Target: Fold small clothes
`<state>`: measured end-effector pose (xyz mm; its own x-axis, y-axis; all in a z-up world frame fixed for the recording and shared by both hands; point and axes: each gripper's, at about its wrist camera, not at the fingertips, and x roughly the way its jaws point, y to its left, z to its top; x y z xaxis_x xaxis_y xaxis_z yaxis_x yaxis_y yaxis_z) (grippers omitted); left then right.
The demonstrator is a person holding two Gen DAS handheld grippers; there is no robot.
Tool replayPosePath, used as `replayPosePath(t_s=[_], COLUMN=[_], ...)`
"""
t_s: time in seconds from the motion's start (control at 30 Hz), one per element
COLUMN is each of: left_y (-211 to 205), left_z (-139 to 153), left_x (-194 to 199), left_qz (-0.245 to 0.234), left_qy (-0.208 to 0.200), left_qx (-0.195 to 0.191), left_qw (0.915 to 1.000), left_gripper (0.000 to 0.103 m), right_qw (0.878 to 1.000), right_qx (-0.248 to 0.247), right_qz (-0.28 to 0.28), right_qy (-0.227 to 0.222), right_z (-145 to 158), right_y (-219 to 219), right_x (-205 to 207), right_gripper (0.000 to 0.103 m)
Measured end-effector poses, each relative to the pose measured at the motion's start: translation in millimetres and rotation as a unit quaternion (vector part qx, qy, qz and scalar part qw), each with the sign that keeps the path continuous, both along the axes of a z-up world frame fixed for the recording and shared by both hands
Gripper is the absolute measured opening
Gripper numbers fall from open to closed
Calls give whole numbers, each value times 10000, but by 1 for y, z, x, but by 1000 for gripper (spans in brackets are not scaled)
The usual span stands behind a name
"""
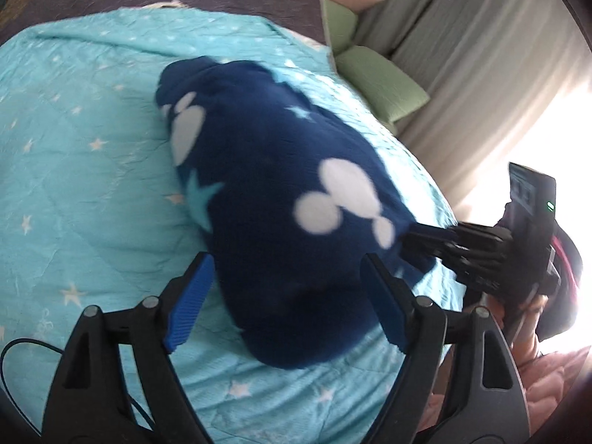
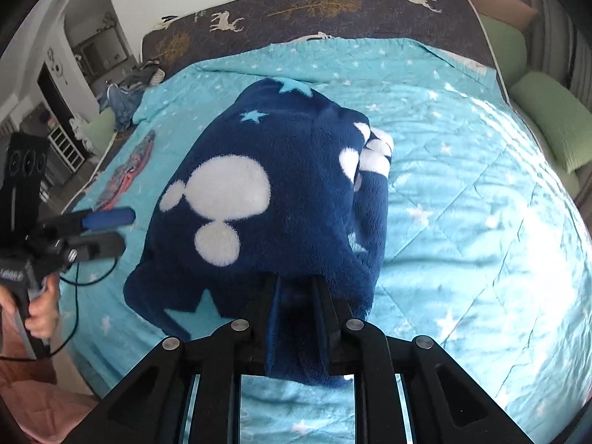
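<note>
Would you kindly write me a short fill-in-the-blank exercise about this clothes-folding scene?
1. The navy fleece garment lies on a turquoise quilt printed with small white ____.
2. The right gripper is ____ on the garment's edge.
3. The left gripper has its jaws ____, gripping nothing.
4. The pillows beside the bed are ____.

Missing words: stars; shut; open; green

The fleece (image 2: 281, 199) is deep navy with big white mouse-head blobs and a few light-blue stars. The quilt (image 2: 462, 192) is aqua with little white stars. The sheet (image 2: 333, 3) past it is dark grey-brown with white deer and gold trees. The pillows (image 2: 551, 118) are pale green, the gripper pads (image 1: 192, 303) bright blue on black.
</note>
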<state>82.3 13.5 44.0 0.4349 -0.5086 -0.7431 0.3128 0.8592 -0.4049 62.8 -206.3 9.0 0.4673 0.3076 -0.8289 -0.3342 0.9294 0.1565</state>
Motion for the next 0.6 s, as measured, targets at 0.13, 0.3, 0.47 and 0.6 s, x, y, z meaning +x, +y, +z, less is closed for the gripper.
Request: replayPosePath(t_s=[0.13, 0.3, 0.47, 0.6], left_y=[-2, -9, -10, -8], left_z=[-8, -12, -13, -16], left_x=[11, 23, 26, 33], left_qz=[130, 107, 125, 108], left_qy=[160, 190, 234, 265], left_qx=[84, 170, 186, 150], left_qw=[9998, 9996, 9995, 9995], left_gripper=[81, 81, 83, 88], right_qw=[9997, 9990, 9994, 9987], right_qx=[234, -42, -3, 433], right_qz=[53, -206, -272, -271], right_qy=[-17, -394, -229, 16], right_z=[7, 14, 3, -8], right_y=[-11, -19, -28, -38], right_x=[-2, -9, 2, 15], right_gripper=[29, 55, 57, 71])
